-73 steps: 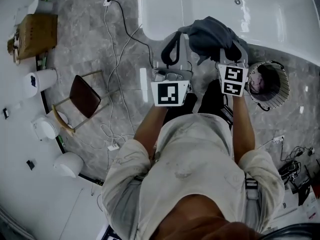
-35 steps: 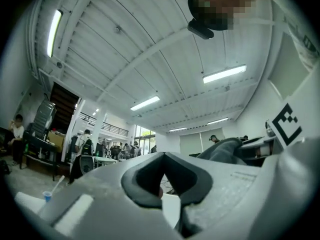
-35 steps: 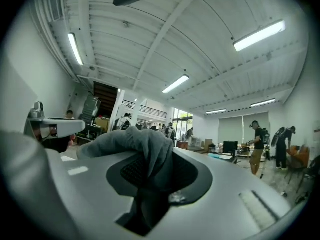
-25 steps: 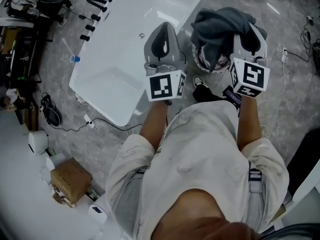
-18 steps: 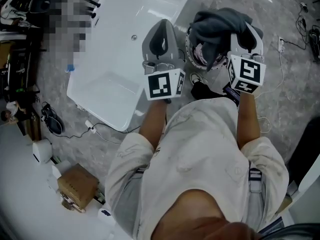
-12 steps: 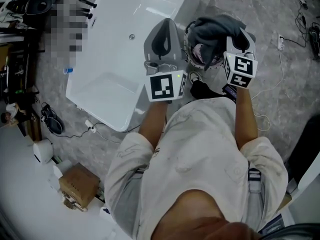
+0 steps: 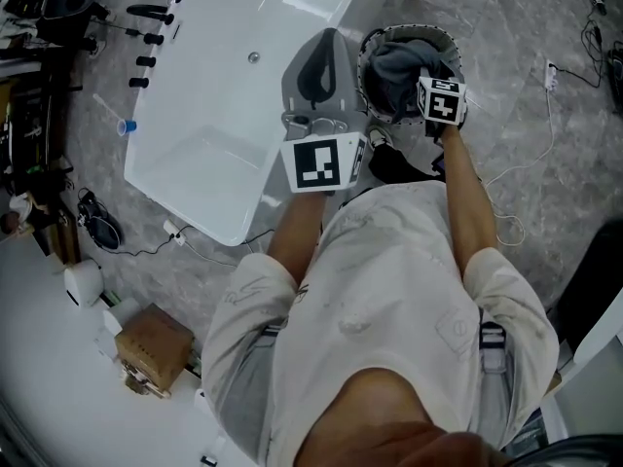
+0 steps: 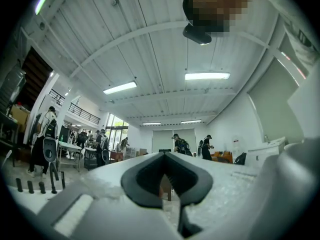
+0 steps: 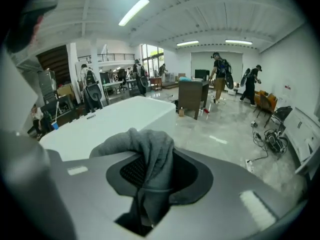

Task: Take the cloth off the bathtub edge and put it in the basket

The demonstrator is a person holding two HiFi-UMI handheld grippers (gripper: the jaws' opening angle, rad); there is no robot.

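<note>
Two things matter: next to the white bathtub [image 7: 224, 86] sits the basket [image 7: 362, 71], and the grey cloth [image 7: 394, 66] is inside its rim, directly under the right hand-held gripper [image 9: 150, 194] that's pinching it. The left hand-held gripper [image 7: 319, 66] is closed on nothing, just beside the basket.

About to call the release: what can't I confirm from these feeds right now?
Floor of the basket: head view, covered by the grey cloth and the right hand-held gripper.
Whether the grey cloth rests on the bottom or hangs: same cover.
Right gripper view: basket outside the frame; only the grey cloth pinched in the jaws, the bathtub and the room show.
Left gripper view: faces the room and ceiling; neither grey cloth nor basket shows.
</note>
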